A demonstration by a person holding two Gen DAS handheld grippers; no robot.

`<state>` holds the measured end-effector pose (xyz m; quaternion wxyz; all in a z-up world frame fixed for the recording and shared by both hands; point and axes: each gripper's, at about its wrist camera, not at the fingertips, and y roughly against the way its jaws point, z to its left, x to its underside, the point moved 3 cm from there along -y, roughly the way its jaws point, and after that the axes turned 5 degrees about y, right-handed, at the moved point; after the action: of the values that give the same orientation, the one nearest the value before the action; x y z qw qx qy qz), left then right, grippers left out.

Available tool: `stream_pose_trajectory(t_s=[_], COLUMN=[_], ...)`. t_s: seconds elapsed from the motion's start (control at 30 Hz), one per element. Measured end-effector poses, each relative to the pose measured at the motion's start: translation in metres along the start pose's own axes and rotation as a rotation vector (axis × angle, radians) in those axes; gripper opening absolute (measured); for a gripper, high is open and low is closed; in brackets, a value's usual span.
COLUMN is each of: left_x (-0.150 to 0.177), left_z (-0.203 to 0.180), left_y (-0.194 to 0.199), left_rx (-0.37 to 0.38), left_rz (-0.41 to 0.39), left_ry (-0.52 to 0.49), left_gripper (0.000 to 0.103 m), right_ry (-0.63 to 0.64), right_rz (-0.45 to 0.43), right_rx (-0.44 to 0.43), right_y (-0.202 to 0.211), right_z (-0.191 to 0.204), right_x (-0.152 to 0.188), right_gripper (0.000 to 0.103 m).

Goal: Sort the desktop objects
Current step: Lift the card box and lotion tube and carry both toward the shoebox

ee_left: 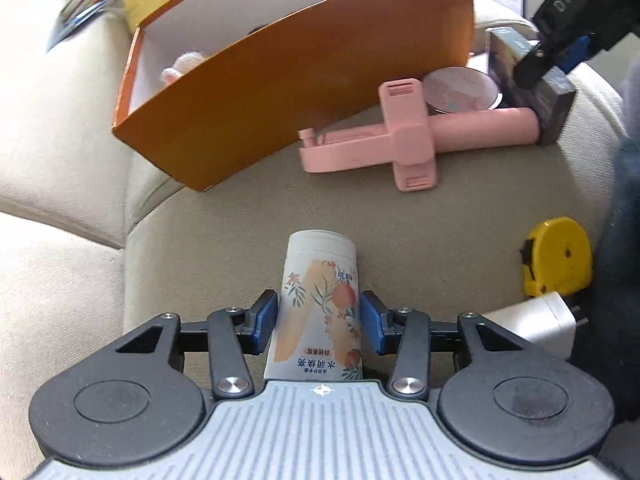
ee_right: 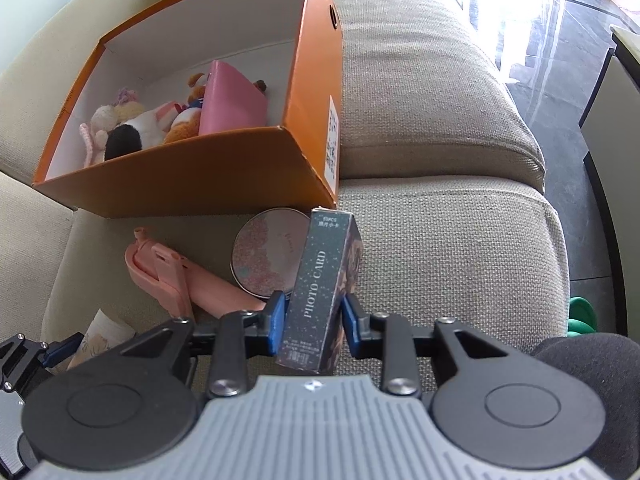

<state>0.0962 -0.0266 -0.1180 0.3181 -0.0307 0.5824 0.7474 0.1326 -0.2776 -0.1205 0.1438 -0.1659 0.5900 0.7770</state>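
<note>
My left gripper (ee_left: 319, 320) is shut on a white tube with a peach-and-flower print (ee_left: 320, 280), blue pads against both its sides, over the beige sofa cushion (ee_left: 240, 216). My right gripper (ee_right: 314, 320) is shut on a dark box lettered PHOTO CARD (ee_right: 320, 280), held upright. In the left wrist view that gripper (ee_left: 556, 76) and the dark box (ee_left: 558, 108) show at the top right. An orange box (ee_right: 200, 176) stands open beyond, with plush toys (ee_right: 132, 124) and a pink case (ee_right: 232, 100) inside. The left gripper (ee_right: 52, 350) and tube (ee_right: 100, 332) show at the lower left of the right wrist view.
A pink folding phone holder (ee_left: 380, 140) and a round pink compact (ee_left: 460, 88) lie against the orange box (ee_left: 280, 100). A yellow tape measure (ee_left: 560, 256) and white charger plug (ee_left: 536, 324) sit at the right. A person's dark clothing (ee_right: 592, 360) is close by; the sofa edge drops to a shiny floor (ee_right: 560, 40).
</note>
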Motion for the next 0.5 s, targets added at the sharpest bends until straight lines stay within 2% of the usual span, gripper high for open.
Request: stream_pose_trajectory(t_s=[0.13,0.37,0.5], left_x=[0.002,0.007,0.003], left_z=[0.007,0.021,0.035], left_y=[0.004,0.015,0.011], left_rx=[0.069,0.2,0.264], left_rz=[0.006,-0.005,0.001], left_ry=[-0.02,-0.162,-0.14], left_gripper=[0.053,0.053,0.041], right_ry=[-0.005,-0.012,-0.02], right_rz=[0.009,0.023,0.027], right_rx=[0.002,0.002,0.0], right_y=[-0.002,-0.007,-0.009], right_z=[-0.001,-0.001,-0.002], right_x=[0.0,0.001,0.001], right_gripper=[0.034,0.035,0.035])
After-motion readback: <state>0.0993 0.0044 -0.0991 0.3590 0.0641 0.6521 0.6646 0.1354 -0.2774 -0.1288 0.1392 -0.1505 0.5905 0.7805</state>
